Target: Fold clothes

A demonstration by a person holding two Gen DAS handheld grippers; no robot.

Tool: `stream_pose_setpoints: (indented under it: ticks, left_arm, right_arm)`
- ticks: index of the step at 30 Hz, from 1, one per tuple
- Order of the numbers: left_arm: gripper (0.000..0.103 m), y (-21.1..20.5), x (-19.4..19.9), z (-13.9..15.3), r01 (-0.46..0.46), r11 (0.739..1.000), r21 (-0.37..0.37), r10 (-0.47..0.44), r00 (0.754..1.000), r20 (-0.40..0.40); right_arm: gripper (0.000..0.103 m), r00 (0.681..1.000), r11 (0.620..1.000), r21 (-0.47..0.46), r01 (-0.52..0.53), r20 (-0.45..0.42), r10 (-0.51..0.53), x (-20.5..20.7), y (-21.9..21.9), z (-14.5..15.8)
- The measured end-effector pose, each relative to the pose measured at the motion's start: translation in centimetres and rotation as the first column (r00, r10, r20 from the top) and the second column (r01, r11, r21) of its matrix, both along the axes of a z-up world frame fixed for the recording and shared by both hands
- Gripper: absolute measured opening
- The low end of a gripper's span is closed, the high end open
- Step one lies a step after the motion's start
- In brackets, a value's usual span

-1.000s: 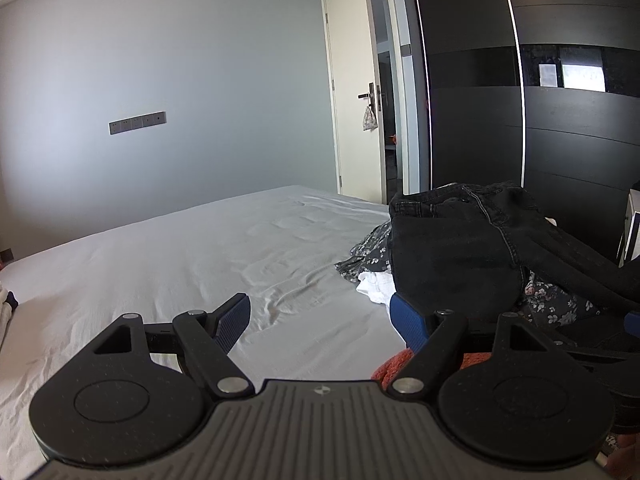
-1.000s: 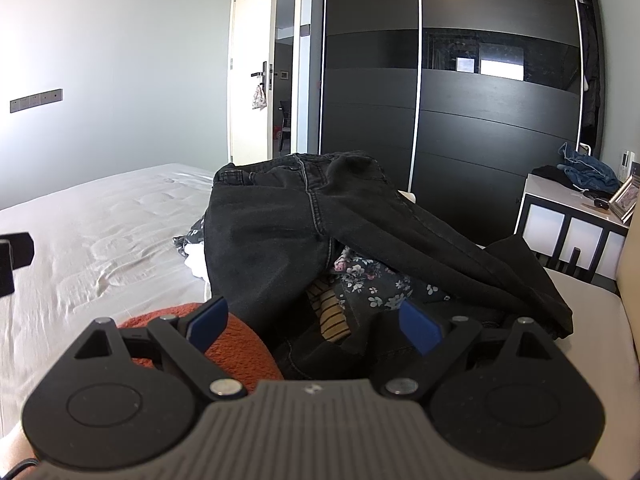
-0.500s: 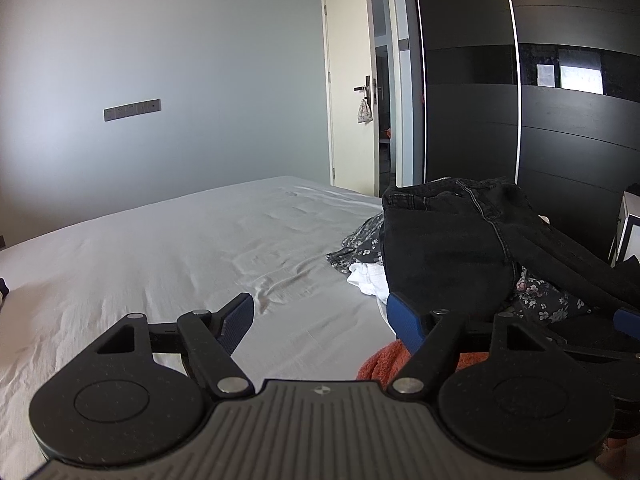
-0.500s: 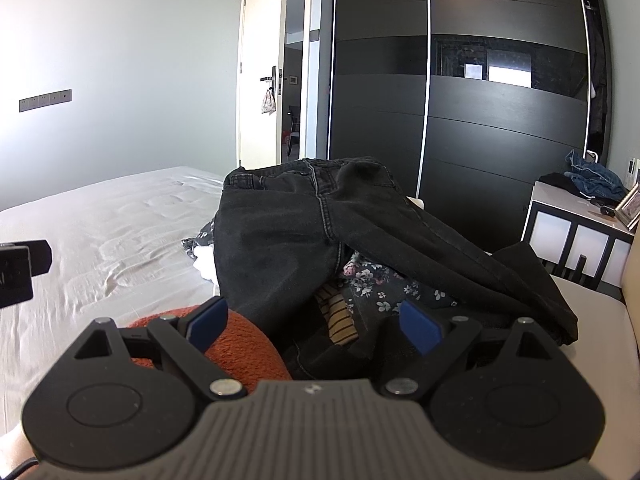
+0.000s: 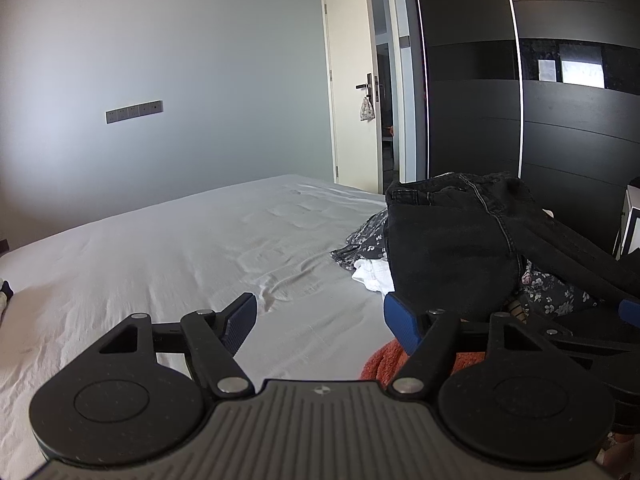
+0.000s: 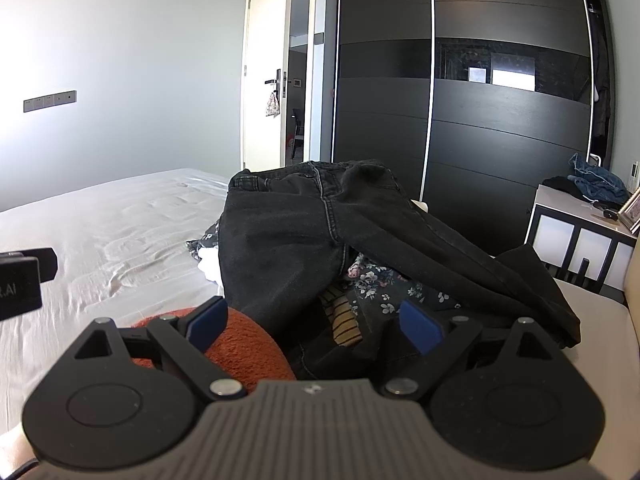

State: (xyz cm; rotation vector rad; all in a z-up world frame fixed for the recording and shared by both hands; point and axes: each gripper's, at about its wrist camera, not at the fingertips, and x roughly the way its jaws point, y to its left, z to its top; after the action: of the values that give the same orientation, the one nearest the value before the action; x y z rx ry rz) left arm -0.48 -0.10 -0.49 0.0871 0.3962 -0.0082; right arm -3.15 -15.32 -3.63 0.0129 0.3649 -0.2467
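Note:
A pile of clothes lies on the bed, topped by black jeans point(image 5: 452, 248) point(image 6: 288, 248). Under them show a dark floral garment point(image 6: 384, 284), a striped piece point(image 6: 344, 320), a white piece point(image 5: 372, 274) and a rust-orange cloth point(image 6: 248, 348) at the near edge. My left gripper point(image 5: 320, 312) hovers over bare sheet just left of the pile; its jaws are closing with nothing between them. My right gripper point(image 6: 314, 316) is open in front of the pile, its left finger beside the orange cloth and gripping nothing.
The white bed sheet point(image 5: 180, 248) stretches left and far toward a grey wall. A black sliding wardrobe point(image 6: 500, 140) and a half-open door point(image 5: 352, 100) stand beyond the bed. A white nightstand point(image 6: 580, 236) with clothes and a picture frame is at right.
The left gripper's fingers have come slightly closer together. Both views have shifted a little; the pile of clothes lies as before.

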Motion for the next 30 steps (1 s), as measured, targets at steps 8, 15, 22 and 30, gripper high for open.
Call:
stream_pose_setpoints:
  ticks: [8,15,22,30]
  left_arm:
    - [0.084,0.1,0.3,-0.4,-0.01,1.0,0.006,0.01,1.0,-0.014]
    - [0.084,0.0,0.5,-0.7,-0.009,1.0,0.011,0.009,1.0,-0.03]
    - [0.084,0.0,0.6,-1.0,0.002,1.0,0.012,-0.002,0.999,-0.037]
    - [0.084,0.1,1.1,-1.3,0.019,1.0,-0.004,-0.019,0.998,-0.061]
  right_arm:
    - [0.094,1.0,1.0,-0.003,-0.004,-0.004,0.004,0.1,0.1,0.2]
    - [0.095,1.0,1.0,-0.002,-0.011,-0.007,0.011,0.4,0.1,0.3]
    - [0.096,1.0,1.0,0.001,-0.012,-0.009,0.012,0.3,0.1,0.4]
    - [0.097,1.0,1.0,0.004,-0.028,-0.014,0.028,0.4,0.0,0.4]
